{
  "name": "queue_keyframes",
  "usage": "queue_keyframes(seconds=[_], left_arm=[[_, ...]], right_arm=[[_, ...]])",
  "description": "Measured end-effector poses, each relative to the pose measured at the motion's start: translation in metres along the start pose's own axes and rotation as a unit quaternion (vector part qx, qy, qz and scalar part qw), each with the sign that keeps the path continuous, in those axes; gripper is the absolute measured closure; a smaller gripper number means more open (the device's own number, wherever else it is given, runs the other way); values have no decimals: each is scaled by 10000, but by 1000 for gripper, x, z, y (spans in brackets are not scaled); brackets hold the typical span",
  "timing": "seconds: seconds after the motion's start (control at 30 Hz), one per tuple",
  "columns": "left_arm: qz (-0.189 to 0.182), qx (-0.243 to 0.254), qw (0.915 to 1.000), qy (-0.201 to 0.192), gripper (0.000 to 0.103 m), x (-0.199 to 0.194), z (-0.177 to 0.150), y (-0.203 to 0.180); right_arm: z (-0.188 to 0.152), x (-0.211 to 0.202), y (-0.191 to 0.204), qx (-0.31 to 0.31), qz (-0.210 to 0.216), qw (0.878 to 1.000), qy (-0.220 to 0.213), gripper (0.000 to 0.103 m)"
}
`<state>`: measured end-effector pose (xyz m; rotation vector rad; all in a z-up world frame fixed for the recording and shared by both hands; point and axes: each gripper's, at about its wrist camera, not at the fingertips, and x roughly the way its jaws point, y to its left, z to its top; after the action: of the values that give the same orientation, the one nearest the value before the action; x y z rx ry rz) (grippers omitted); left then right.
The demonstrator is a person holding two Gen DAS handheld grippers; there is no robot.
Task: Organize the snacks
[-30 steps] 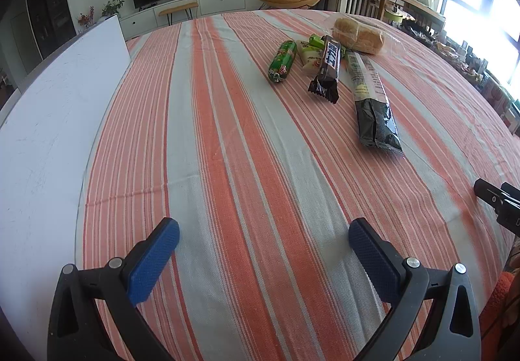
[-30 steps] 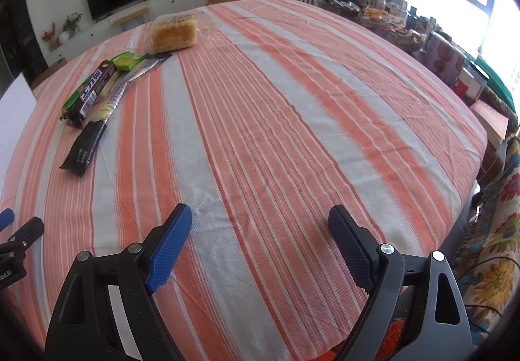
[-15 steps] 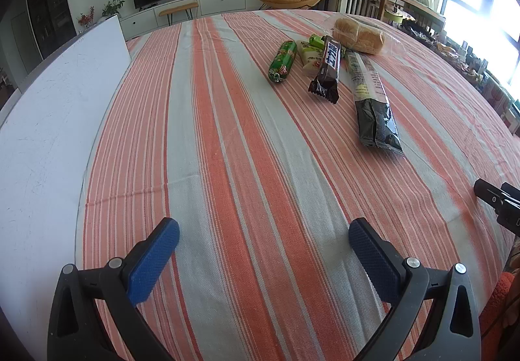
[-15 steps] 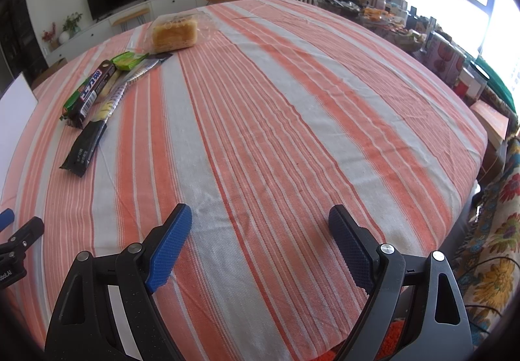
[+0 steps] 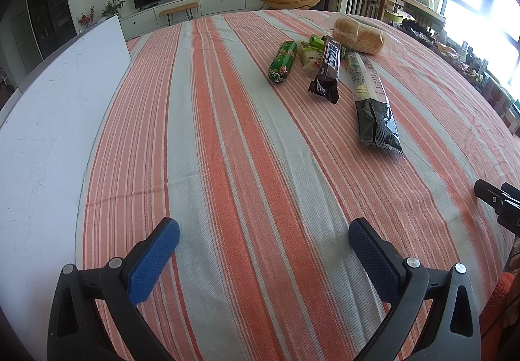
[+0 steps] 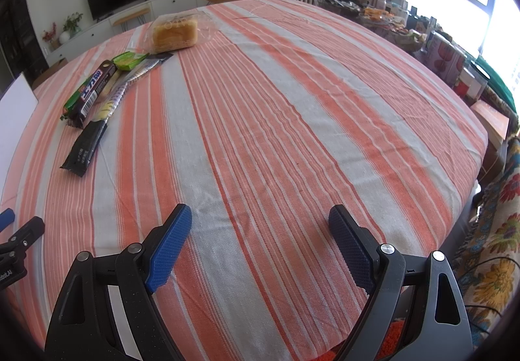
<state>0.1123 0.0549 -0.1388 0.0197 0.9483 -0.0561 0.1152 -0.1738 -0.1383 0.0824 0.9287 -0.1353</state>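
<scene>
Several snacks lie in a cluster on the striped tablecloth (image 5: 227,140), far ahead of both grippers. A green sausage-shaped pack (image 5: 282,61), a pale wrapped snack (image 5: 310,60), a dark chocolate bar (image 5: 328,68), a long black-and-clear packet (image 5: 370,97) and a bagged bread loaf (image 5: 359,32) lie side by side. In the right wrist view the chocolate bar (image 6: 94,91), the long packet (image 6: 92,133) and the loaf (image 6: 175,31) sit at upper left. My left gripper (image 5: 264,239) is open over bare cloth. My right gripper (image 6: 260,226) is open too, holding nothing.
A white board (image 5: 55,120) covers the table's left side. The table's right edge (image 6: 468,172) drops off beside a floral cushion (image 6: 487,250). Boxes and clutter line the window side (image 6: 445,55). A TV, plants and an orange chair stand far behind.
</scene>
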Motion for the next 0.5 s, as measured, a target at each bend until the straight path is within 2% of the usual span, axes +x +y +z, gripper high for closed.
queue_keyframes(seconds=[0.17, 0.27, 0.4, 0.5], left_arm=[[-24, 16, 10000, 40, 0, 0, 1, 0], [-208, -3, 9995, 253, 1, 1, 11, 2], [-432, -248, 9987, 44, 1, -6, 44, 2], [-444, -84, 9989, -93, 5, -3, 79, -13]], right_arm=[[0, 0, 0, -2, 0, 10000, -1, 14], [0, 0, 0, 0, 3, 10000, 1, 14], [0, 0, 0, -2, -1, 10000, 2, 14], [0, 0, 0, -2, 6, 10000, 1, 14]])
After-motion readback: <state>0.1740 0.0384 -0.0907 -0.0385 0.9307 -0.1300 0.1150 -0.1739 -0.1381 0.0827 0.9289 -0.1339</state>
